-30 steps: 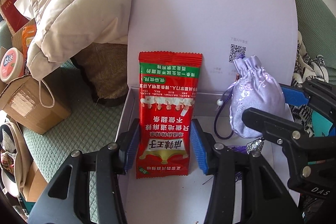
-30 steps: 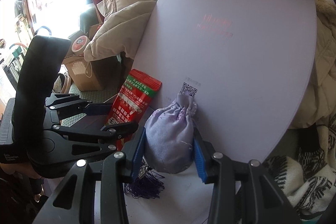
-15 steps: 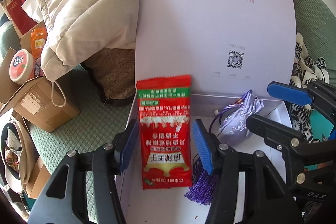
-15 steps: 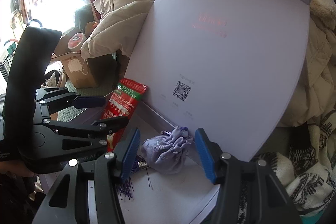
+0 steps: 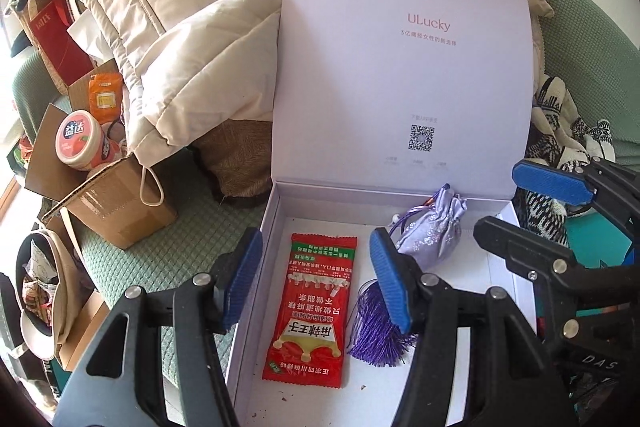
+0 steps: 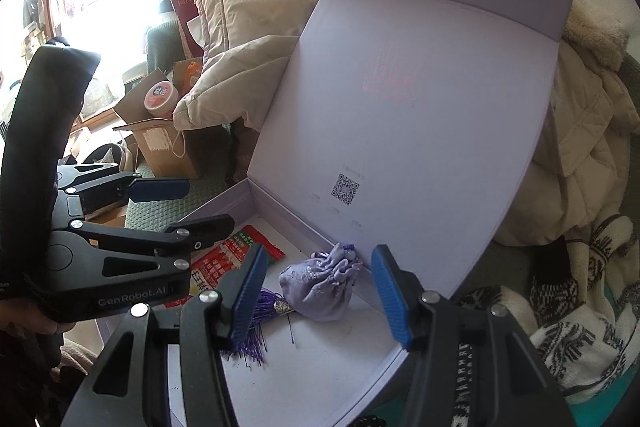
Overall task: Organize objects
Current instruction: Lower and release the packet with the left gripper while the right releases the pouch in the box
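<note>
— Both things have dropped since a second ago: the red snack packet (image 5: 310, 311) stood upright between the left gripper (image 5: 316, 283) jaws and now lies flat on the box floor; the lilac pouch (image 5: 430, 231) has slumped onto its side, free of the right gripper (image 6: 318, 293).

— And the jaws?

— Each pair stands about half open with nothing pressed between the pads; both have lifted off.

— Where does the packet lie from the left jaws?

— Directly below and between them, long axis running from the near edge of the box (image 5: 256, 291) toward the upright lid (image 5: 400, 67), in the left half. The left gripper is nearer to it.

— The pouch?

— In the far right part, mouth touching the back wall under the lid, purple tassel (image 5: 376, 323) trailing toward the near side, just beside the packet. In the left wrist view the left gripper's right pad partly hides it.

— Anything in the way?

— A cream padded coat (image 5: 192, 39) leans beside the lid; a cardboard carton (image 5: 112, 203) with a pink tub (image 5: 78, 139) sits well apart on the green cushion (image 5: 160, 259). My guess is closing the lid comes next; the coat might crowd it.
</note>
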